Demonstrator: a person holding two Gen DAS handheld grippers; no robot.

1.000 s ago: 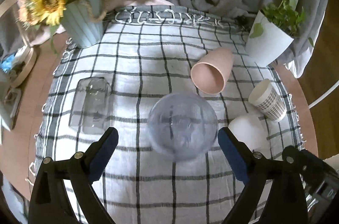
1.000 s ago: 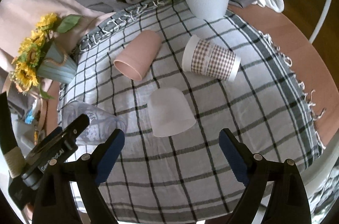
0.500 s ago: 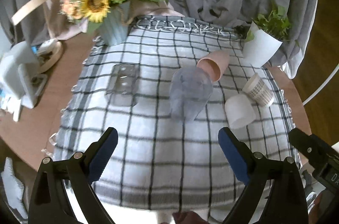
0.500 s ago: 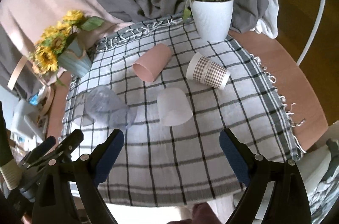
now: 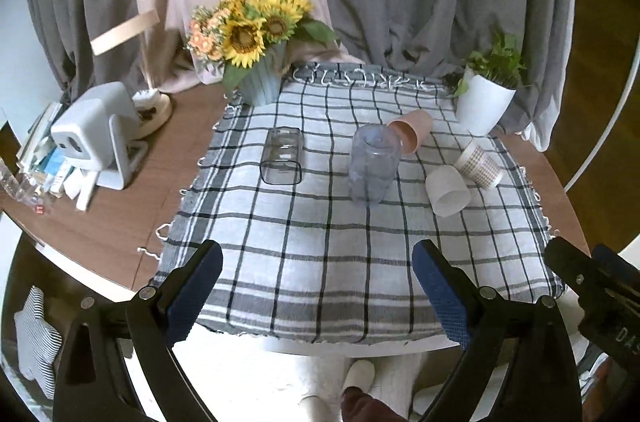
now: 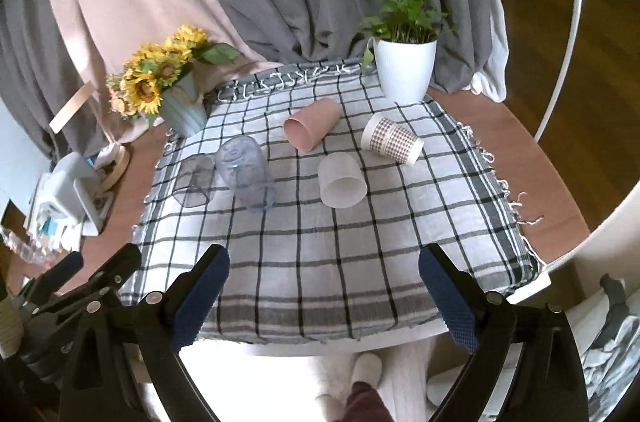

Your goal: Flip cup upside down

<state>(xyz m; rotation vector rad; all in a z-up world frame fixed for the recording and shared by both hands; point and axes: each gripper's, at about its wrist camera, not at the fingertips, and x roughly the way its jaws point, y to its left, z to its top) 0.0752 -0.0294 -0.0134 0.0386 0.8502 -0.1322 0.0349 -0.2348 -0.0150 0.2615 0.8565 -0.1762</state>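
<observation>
A clear bluish cup [image 5: 374, 166] [image 6: 246, 178] stands upside down on the checked cloth [image 5: 328, 246]. Around it lie on their sides a clear square glass [image 5: 282, 156] [image 6: 194, 180], a pink cup [image 5: 412, 134] [image 6: 312, 126], a frosted white cup [image 5: 446, 190] [image 6: 342, 180] and a checked paper cup [image 5: 478, 164] [image 6: 392, 138]. My left gripper [image 5: 318, 286] is open and empty, held back over the table's near edge. My right gripper [image 6: 324, 294] is open and empty there too.
A sunflower vase [image 5: 260, 78] [image 6: 182, 102] stands at the back left and a white plant pot [image 5: 484, 102] [image 6: 406, 74] at the back right. A white device and clutter [image 5: 94, 138] sit on the wooden table [image 5: 120, 214] left of the cloth. Grey curtains hang behind.
Both grippers have pulled back and up from the cups to beyond the table's near edge. The bluish cup, close between the left fingers before, now stands apart upside down.
</observation>
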